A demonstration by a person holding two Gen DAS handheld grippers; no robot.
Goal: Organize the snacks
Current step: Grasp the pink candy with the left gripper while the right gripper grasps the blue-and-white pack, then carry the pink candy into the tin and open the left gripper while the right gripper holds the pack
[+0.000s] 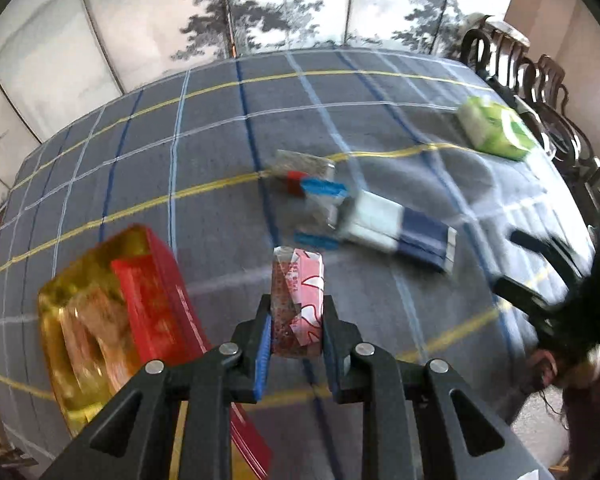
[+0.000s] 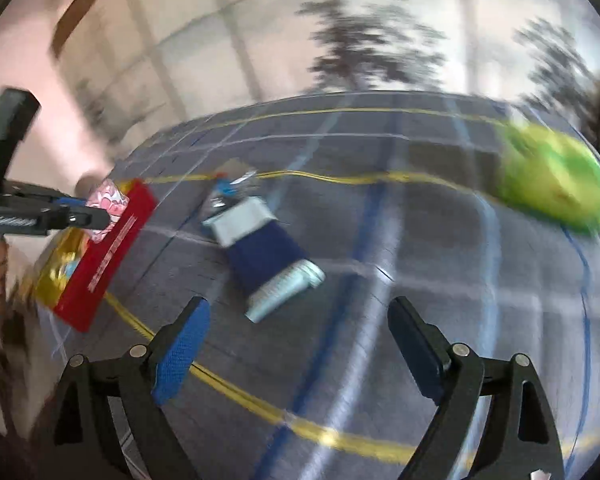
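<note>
The left gripper (image 1: 296,332) pinches the pink snack packet (image 1: 298,300) mid-body (light, crinkly, probably crushable); the right gripper (image 2: 300,344) hangs wide open, holding nothing.

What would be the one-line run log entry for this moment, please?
left gripper: shut on pink snack packet | right gripper: open, holding nothing | red and gold box, blue and white pack, green pack: on table
</note>
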